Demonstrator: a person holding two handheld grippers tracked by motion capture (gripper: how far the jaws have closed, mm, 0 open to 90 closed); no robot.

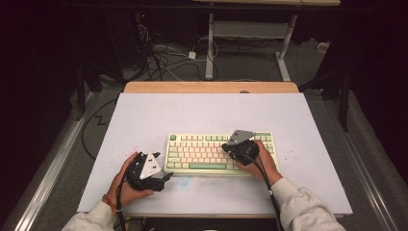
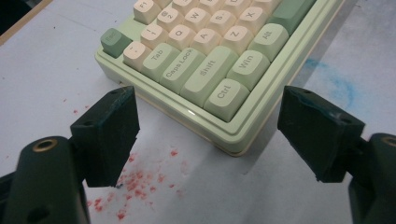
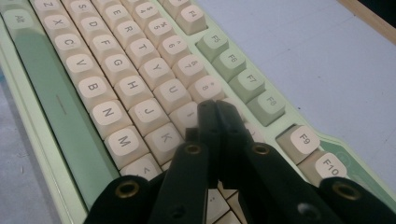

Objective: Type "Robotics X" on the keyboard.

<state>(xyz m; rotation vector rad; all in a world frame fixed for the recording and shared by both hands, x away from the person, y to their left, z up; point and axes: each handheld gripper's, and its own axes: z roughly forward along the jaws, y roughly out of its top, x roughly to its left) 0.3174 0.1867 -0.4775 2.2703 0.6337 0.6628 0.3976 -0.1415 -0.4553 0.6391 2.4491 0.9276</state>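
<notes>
High view gives me the table [image 1: 144, 115] first: a pale sheet runs across the middle of the frame, with a wooden edge along its top side. Red specks dot it at lower left, and a faint blue smudge lies just below the keyboard.

Next in size is the keyboard [image 1: 219, 153], pale green with cream keys, lying flat slightly right of centre in the lower half of the frame.

My right tongs [image 1: 224, 147] sit over the right part of the keyboard, the hand behind them at its right end. In the right gripper view the two black jaws are pressed together, nothing between them, and their tips [image 3: 214, 109] come down among the cream keys near the 8 and the I. I cannot tell whether they press a key.

My left tongs [image 1: 168, 176] rest at lower left of the high view, just off the keyboard's near left corner. In the left gripper view their jaws stand wide apart [image 2: 205, 135], empty, with the Ctrl corner of the keyboard [image 2: 224, 93] lying between and just beyond them, not touching either pad.
</notes>
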